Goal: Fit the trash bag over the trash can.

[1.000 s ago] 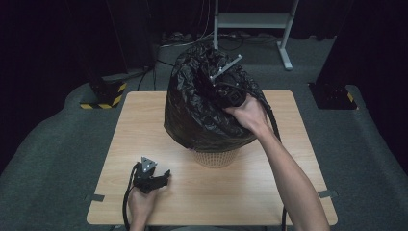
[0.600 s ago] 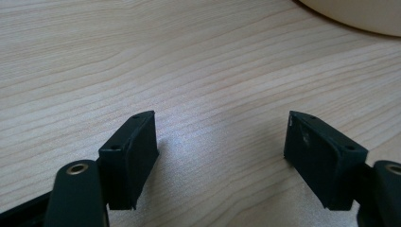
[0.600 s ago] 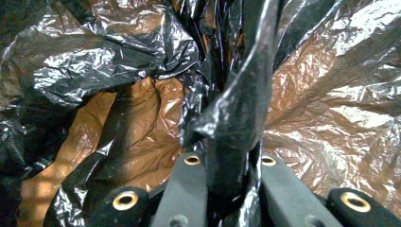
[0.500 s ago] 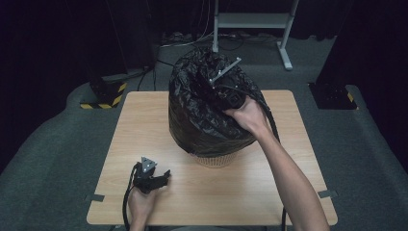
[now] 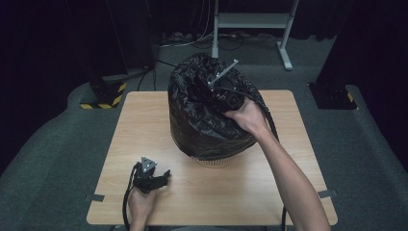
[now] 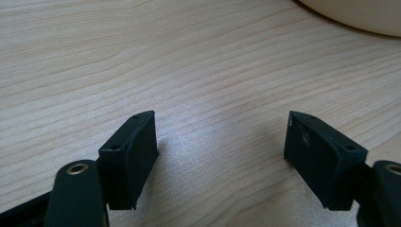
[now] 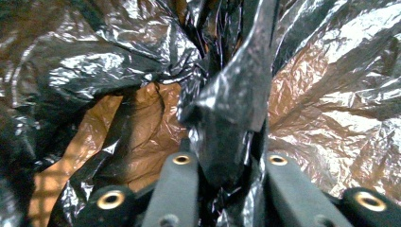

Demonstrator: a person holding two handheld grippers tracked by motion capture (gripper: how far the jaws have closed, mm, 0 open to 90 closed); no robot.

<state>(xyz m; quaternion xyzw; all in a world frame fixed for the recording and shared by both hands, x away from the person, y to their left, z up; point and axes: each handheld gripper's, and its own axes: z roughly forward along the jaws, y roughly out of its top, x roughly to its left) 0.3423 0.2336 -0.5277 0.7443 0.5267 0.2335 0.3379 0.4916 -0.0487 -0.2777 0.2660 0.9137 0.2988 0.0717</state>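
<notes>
A black plastic bag (image 5: 207,120) is draped over a pale basket (image 5: 214,162) in the middle of the wooden table (image 5: 288,168). My right gripper (image 5: 199,89) is at the bag's crumpled top. Its jaws have just been easing apart, and a fold of the black bag (image 7: 236,90) still stands pinched between them in the right gripper view (image 7: 227,146). My left gripper (image 5: 163,174) rests on the table near the front left, open, with bare wood between its fingers (image 6: 220,137). The basket's base (image 6: 359,14) shows ahead of it.
Beyond the table stand a metal frame (image 5: 250,21) on the floor, a black-and-yellow striped block (image 5: 103,98) at the left and a dark stand foot (image 5: 332,94) at the right. Cables trail from both grippers.
The bag's lower hem has come down further over the basket, so less of the basket shows. Both hands have stayed where they were.
</notes>
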